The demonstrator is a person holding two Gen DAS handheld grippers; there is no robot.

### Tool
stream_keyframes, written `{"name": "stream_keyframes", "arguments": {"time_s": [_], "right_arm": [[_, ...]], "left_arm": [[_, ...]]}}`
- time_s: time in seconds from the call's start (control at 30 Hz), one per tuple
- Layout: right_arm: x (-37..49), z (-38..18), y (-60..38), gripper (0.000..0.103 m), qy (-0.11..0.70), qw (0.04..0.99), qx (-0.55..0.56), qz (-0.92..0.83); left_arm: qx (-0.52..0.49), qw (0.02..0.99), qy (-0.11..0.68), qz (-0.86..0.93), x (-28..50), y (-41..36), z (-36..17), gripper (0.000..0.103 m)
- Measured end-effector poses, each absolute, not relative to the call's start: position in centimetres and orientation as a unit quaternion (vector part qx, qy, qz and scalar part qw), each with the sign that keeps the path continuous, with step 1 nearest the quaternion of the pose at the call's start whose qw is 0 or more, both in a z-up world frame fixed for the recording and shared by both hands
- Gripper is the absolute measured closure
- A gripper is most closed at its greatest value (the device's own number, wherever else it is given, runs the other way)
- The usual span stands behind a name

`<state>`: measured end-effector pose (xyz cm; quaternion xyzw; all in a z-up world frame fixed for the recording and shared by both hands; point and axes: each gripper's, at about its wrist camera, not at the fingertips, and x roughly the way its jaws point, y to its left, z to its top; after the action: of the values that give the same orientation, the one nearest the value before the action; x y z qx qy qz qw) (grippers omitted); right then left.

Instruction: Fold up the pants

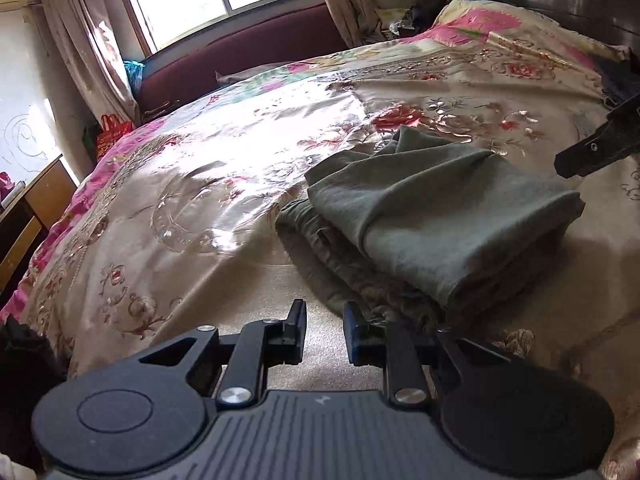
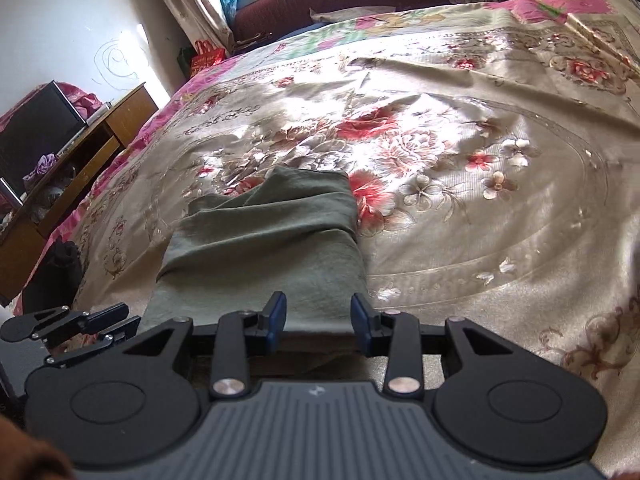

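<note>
Olive-green pants [image 1: 440, 216] lie folded into a thick stack on the floral bedspread [image 1: 200, 200]. My left gripper [image 1: 325, 320] hovers just off the stack's near left corner, fingers apart with only bedspread between them. The right gripper [image 1: 596, 148] reaches in from the right edge, above the stack's far side. In the right wrist view the pants [image 2: 272, 248] stretch away straight ahead. My right gripper [image 2: 319, 314] is open over their near folded edge, and the pads do not press the cloth. The left gripper [image 2: 130, 320] shows at the lower left, beside the stack.
A maroon bench [image 1: 240, 60] runs under the window beyond the bed. A wooden desk [image 2: 100, 140] with a dark screen [image 2: 36, 136] stands to the left. A red bag [image 2: 206, 56] sits by the curtain, and dark clothes [image 1: 430, 10] lie at the far corner.
</note>
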<state>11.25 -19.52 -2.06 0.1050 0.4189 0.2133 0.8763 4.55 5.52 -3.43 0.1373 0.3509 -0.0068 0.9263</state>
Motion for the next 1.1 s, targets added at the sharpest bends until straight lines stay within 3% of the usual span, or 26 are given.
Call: {"name": "stream_keyframes", "arguments": {"time_s": [0.33,0.53,1.1], "right_arm": [[7.0,-1.6,-24.2,0.065,0.393,0.887,0.14,0.2],[7.4,-2.3,-24.7,0.065,0.394,0.884,0.152,0.202],[17.1,-5.5,-20.0,0.064,0.441,0.852,0.119,0.254]], "left_arm": [[0.088,0.942,0.311,-0.085,2.9,0.8,0.8,0.066],[0.118,0.937,0.313,-0.105,2.7,-1.6,1.2,0.065],[0.048,0.931,0.355,-0.072,9.3,6.9,-3.4,0.06]]}}
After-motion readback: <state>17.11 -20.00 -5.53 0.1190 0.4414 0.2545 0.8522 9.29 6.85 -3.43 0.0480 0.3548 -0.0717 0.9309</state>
